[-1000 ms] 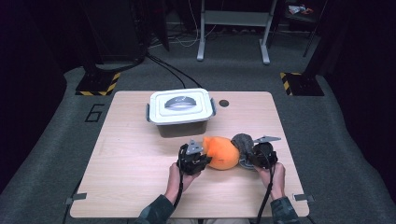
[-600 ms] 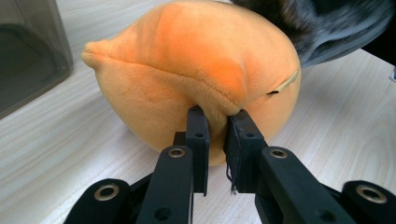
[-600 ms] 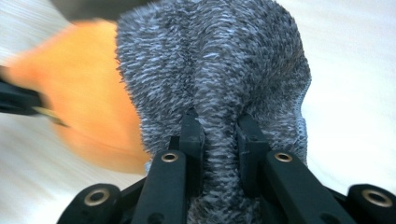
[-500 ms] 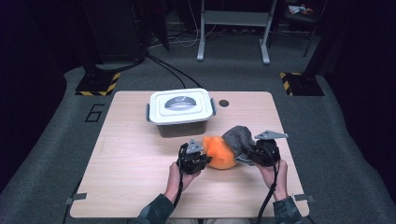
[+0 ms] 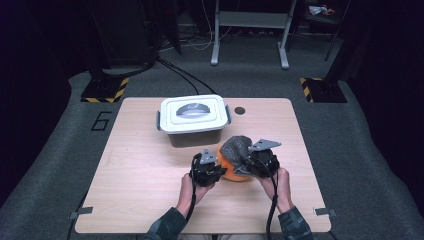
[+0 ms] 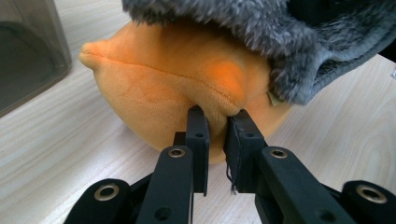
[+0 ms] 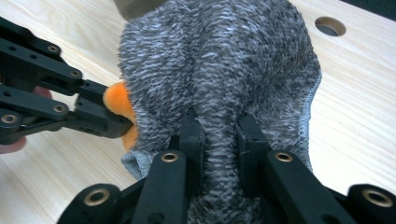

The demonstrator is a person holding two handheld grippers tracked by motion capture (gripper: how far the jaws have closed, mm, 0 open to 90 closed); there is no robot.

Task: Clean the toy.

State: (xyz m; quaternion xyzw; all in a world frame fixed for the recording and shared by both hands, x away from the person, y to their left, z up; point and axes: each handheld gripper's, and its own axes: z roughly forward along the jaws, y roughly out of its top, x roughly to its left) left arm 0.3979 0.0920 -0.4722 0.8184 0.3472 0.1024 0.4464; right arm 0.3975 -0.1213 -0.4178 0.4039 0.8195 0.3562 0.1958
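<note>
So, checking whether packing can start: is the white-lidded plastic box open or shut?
Shut: the white lid lies flat on the grey plastic box, its handle down.

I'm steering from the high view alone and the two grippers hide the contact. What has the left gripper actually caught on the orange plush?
Observer: The left gripper pinches a small fold of the orange plush near its seam.
Operator: And the right one?
Observer: The right gripper clamps a ridge of the grey fuzzy cover.
Operator: How far on is the cover?
Observer: It drapes over the plush's top; the orange side facing the left gripper is bare.
</note>
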